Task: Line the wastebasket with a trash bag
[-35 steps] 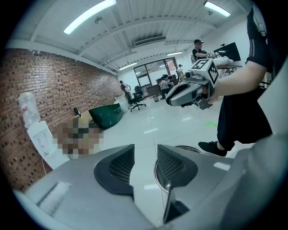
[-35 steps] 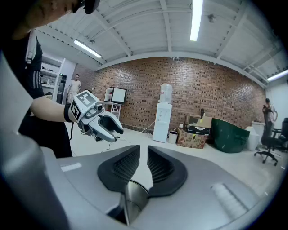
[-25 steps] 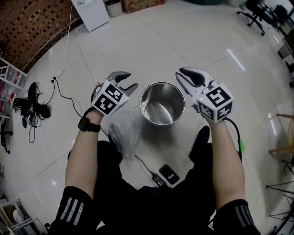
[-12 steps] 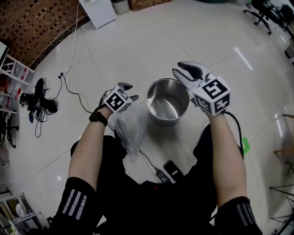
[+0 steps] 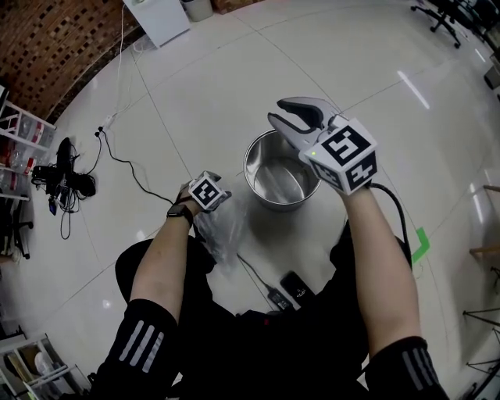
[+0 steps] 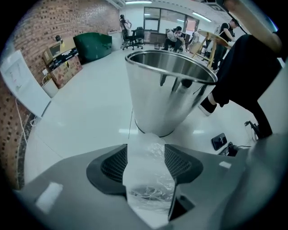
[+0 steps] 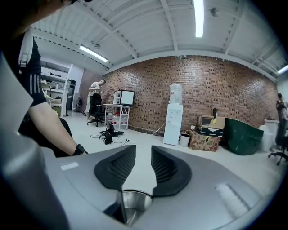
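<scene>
The bag [image 5: 222, 233] looks limp and slippery, loose between the jaws of the left gripper [image 6: 146, 156], just opened wide — pinch a fold; right gripper [image 7: 144, 167], also just opened, is empty.

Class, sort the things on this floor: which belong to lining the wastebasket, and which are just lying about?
For the job: steel wastebasket, clear trash bag.
Lying about: phone, black cable, cord tangle, white dispenser.

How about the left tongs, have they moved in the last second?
Yes. The left tongs sank from beside the shiny steel wastebasket's rim toward its base, and just opened wider, the crumpled clear plastic bag between them.
</scene>
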A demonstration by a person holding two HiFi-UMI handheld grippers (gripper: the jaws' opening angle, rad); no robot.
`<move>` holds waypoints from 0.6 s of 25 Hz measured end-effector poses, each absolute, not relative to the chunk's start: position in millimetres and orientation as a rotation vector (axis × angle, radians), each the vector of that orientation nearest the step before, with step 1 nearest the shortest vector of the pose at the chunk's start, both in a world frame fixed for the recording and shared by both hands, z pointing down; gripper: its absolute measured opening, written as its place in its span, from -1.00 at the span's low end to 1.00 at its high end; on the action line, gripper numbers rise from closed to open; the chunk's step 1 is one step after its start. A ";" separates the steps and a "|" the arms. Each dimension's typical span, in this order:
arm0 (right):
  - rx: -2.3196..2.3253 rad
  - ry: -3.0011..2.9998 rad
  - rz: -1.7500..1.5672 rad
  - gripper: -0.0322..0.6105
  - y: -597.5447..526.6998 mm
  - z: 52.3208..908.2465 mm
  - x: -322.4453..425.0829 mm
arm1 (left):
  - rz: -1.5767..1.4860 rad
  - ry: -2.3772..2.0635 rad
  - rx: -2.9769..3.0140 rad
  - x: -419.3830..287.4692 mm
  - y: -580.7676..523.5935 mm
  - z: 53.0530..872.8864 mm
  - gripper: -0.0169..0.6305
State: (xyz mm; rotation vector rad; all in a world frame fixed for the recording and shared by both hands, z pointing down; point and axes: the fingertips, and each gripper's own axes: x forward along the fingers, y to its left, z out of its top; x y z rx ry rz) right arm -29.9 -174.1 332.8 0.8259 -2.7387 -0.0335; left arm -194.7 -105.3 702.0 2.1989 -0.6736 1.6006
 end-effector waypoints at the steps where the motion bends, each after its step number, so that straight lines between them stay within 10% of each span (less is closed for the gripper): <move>1: 0.817 -2.732 -0.035 -0.53 -174.3 335.7 -31.9 | 1.603 -0.674 2.195 -195.3 -104.5 708.7 -0.16; 10: 0.789 -2.718 -0.068 -0.53 -172.7 341.2 -37.2 | 1.635 -0.574 2.065 -201.2 -78.3 760.6 -0.19; 15: 0.812 -2.710 -0.064 -0.53 -175.0 341.8 -31.3 | 1.661 -0.667 2.171 -204.2 -97.8 756.7 -0.97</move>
